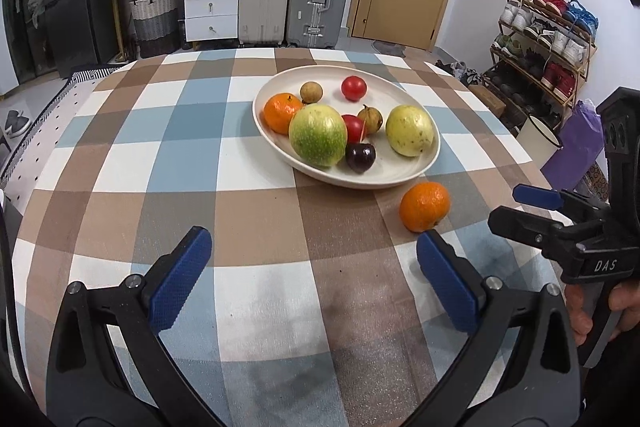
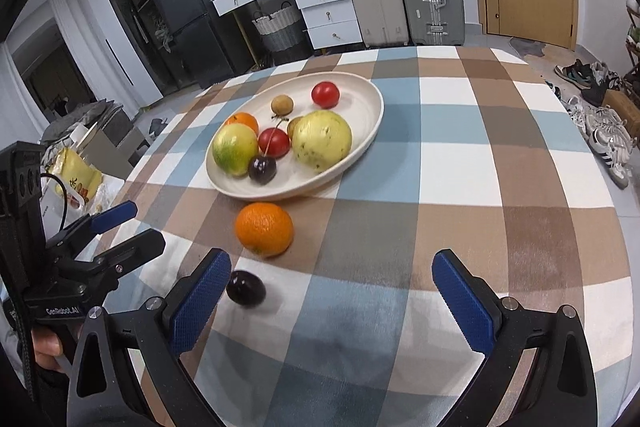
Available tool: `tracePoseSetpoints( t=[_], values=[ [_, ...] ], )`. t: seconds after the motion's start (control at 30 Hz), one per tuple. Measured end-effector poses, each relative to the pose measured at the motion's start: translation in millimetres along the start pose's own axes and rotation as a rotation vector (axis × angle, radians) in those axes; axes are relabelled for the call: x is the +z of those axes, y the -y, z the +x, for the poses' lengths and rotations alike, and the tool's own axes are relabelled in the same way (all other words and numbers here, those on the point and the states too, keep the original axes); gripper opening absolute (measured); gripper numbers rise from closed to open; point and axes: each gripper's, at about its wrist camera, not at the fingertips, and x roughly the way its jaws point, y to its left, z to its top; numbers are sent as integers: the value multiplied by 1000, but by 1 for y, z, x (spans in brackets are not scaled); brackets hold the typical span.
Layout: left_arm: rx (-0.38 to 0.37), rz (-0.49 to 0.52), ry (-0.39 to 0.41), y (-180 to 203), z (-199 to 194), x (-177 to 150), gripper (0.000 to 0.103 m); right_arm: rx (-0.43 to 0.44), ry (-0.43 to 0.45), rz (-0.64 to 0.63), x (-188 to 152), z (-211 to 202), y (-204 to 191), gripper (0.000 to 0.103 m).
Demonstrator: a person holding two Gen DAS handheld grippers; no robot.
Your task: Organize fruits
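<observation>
A cream plate (image 1: 400, 181) (image 2: 288, 193) in the middle of the checked table holds several fruits: an orange, a green-yellow fruit (image 1: 318, 135), a yellow fruit (image 2: 322, 141), red ones, a dark cherry and small brown ones. A loose orange (image 1: 425, 206) (image 2: 264, 229) lies on the cloth just in front of the plate. A dark plum (image 2: 245, 287) sits nearer, beside the left finger of my right gripper (image 2: 332, 301), which is open and empty. My left gripper (image 1: 314, 277) is open and empty too, low over the cloth to the left of the orange. The plum does not show in the left wrist view.
Each gripper shows in the other's view: the right gripper (image 1: 524, 211) at the right edge, the left gripper (image 2: 126, 231) at the left edge, each held by a hand. Suitcases, drawers and a door stand behind the table; a shoe rack (image 1: 544, 39) is on the right.
</observation>
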Motion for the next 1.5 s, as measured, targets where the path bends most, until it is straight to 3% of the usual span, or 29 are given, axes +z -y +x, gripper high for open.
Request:
tracePoseSetpoints(
  t=[0.3, 0.5, 0.6, 0.67, 0.9, 1.17, 1.5],
  values=[
    [15, -6, -21, -6, 2, -12, 102, 7, -81, -72, -17, 16, -20, 102],
    [26, -7, -32, -9, 2, -18, 102, -13, -77, -142, -21, 22, -40, 100],
    [31, 0, -34, -8, 4, -19, 102, -5, -88, -161, -22, 26, -47, 93],
    [32, -2, -35, -9, 5, -20, 102, 4, -97, -172, -24, 28, -50, 80],
    [25, -14, -43, -11, 8, -22, 102, 24, -101, -197, -27, 32, -61, 71],
    [26, -15, -39, -10, 8, -22, 102, 48, -86, -196, -27, 33, -62, 43],
    [30, -22, -44, -12, 7, -21, 102, 111, -77, -160, -28, 33, -57, 28]
  ],
)
